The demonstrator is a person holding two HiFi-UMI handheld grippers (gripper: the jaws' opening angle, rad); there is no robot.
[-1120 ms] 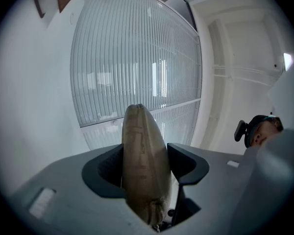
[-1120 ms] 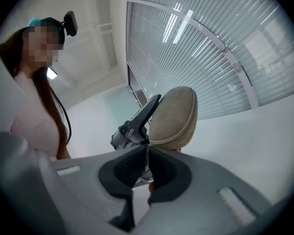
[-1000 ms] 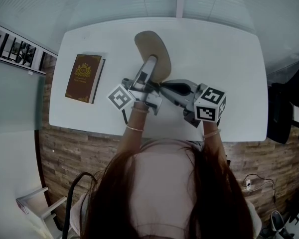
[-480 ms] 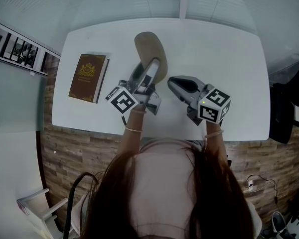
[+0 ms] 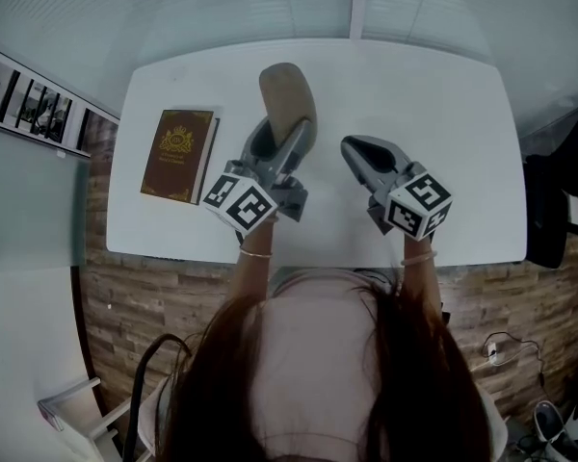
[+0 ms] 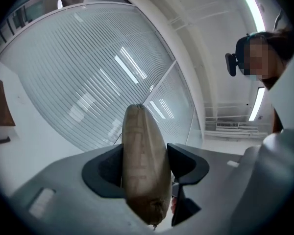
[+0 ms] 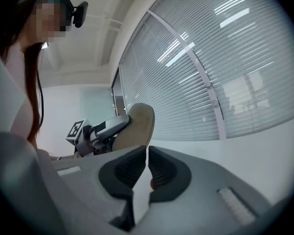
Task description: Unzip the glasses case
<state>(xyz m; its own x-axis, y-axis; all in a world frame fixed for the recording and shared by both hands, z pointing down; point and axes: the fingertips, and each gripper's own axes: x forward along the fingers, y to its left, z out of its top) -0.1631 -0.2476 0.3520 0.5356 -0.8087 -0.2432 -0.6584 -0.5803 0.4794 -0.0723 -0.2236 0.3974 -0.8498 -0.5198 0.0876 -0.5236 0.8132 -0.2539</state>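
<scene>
The tan glasses case (image 5: 287, 99) is held off the white table (image 5: 443, 104), its far end away from me. My left gripper (image 5: 281, 142) is shut on its near end. In the left gripper view the case (image 6: 139, 136) stands edge-on between the dark pads (image 6: 105, 168), filling the gap of the left gripper (image 6: 146, 165). My right gripper (image 5: 358, 148) hovers to the right of the case, apart from it. In the right gripper view, the right gripper (image 7: 147, 166) is shut with only a hairline slit and nothing in it. Beyond it are the case (image 7: 136, 126) and the left gripper (image 7: 108, 127).
A brown book (image 5: 178, 154) with a gold emblem lies on the left part of the table. Window blinds run behind the table's far edge. A dark chair (image 5: 549, 200) stands off the table's right end.
My right gripper has drawn away from the case to the right. The left gripper has rolled with the case in it and shifted slightly toward the table's far side.
</scene>
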